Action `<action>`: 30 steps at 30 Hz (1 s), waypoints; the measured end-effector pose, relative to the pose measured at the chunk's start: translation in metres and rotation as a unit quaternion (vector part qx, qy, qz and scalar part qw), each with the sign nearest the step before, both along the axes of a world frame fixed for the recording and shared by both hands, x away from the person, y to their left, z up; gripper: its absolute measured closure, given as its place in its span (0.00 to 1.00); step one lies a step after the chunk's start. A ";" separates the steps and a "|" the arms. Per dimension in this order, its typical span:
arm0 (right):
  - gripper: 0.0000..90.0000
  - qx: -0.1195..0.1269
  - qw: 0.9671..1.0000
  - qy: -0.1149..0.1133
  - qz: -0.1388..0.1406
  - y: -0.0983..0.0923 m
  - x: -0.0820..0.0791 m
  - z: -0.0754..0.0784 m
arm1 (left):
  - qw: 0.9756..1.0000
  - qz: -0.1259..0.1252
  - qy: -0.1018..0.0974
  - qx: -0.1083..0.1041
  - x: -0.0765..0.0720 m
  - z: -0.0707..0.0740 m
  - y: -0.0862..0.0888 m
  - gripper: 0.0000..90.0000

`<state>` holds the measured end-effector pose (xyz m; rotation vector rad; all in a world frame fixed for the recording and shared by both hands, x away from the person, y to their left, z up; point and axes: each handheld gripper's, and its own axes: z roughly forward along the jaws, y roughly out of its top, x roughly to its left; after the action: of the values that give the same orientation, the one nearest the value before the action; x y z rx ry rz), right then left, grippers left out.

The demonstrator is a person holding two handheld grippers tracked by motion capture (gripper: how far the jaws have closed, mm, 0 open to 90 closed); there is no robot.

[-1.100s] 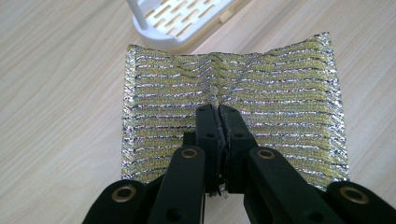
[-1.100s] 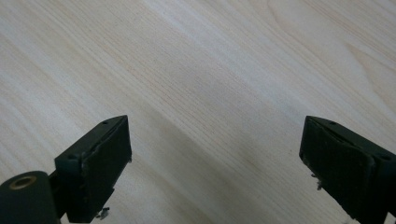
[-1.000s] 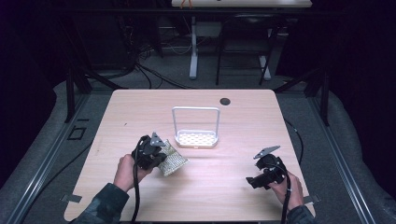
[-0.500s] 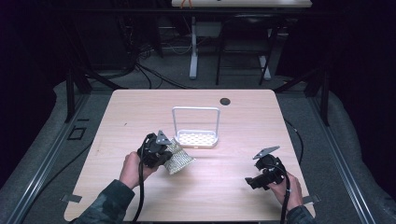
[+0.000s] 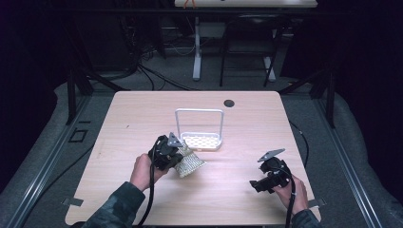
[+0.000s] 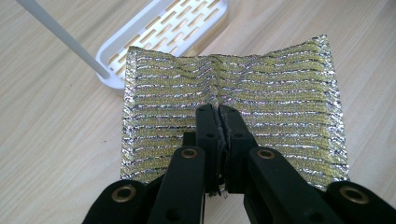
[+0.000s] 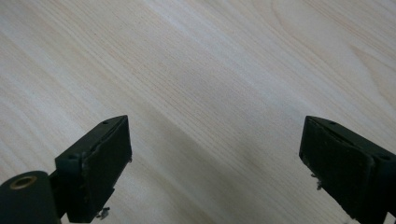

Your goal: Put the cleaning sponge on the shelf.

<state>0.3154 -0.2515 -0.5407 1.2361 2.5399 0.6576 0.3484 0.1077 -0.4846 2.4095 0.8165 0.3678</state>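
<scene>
Scouring cloth (image 6: 233, 98) pinched in my left jaws (image 6: 219, 114), carried closer to the white rack (image 5: 202, 141) than a second ago, just beside it now; my right jaws (image 7: 215, 163) apart over bare surface (image 7: 210, 70), unmoved.

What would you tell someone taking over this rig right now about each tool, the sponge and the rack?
Left tool: shut, pinching the glittery sponge at its middle, next to the white rack.
Right tool: open, holding nothing, over bare table at the near right.
Done: sponge is gripped and brought up to the rack's near edge.
Left: the sponge is not yet in the rack; probably lift it in and release. Rack tray looks vacant.
</scene>
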 end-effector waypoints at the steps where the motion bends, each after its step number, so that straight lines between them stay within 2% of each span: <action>1: 0.10 0.000 1.000 0.000 -0.001 0.000 0.000 -0.001 | 1.000 0.002 -0.002 -0.003 0.000 0.000 0.000 0.97; 6: 0.10 0.003 1.000 0.005 -0.008 -0.004 0.002 -0.003 | 1.000 0.003 -0.002 -0.008 0.003 0.001 -0.003 0.97; 9: 0.10 0.011 1.000 0.000 -0.014 -0.005 0.001 -0.002 | 1.000 0.006 -0.008 -0.018 0.002 0.004 -0.006 0.97; 14: 0.10 0.004 1.000 0.008 -0.013 -0.005 0.002 -0.004 | 1.000 0.006 -0.009 -0.016 0.006 0.003 -0.011 0.97; 19: 0.11 0.010 1.000 -0.001 -0.015 -0.005 0.002 -0.002 | 1.000 0.002 -0.007 -0.013 0.011 0.004 -0.017 0.97; 26: 0.11 0.003 1.000 -0.002 -0.011 -0.004 0.002 0.000 | 1.000 0.003 -0.011 -0.014 0.015 0.003 -0.025 0.97; 30: 0.11 0.007 1.000 -0.004 -0.012 -0.004 0.001 0.000 | 1.000 0.004 -0.014 -0.014 0.017 0.004 -0.028 0.97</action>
<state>0.3163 -0.2552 -0.5403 1.2656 2.5139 0.6752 0.3650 0.0801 -0.4811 2.3703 0.8135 0.3899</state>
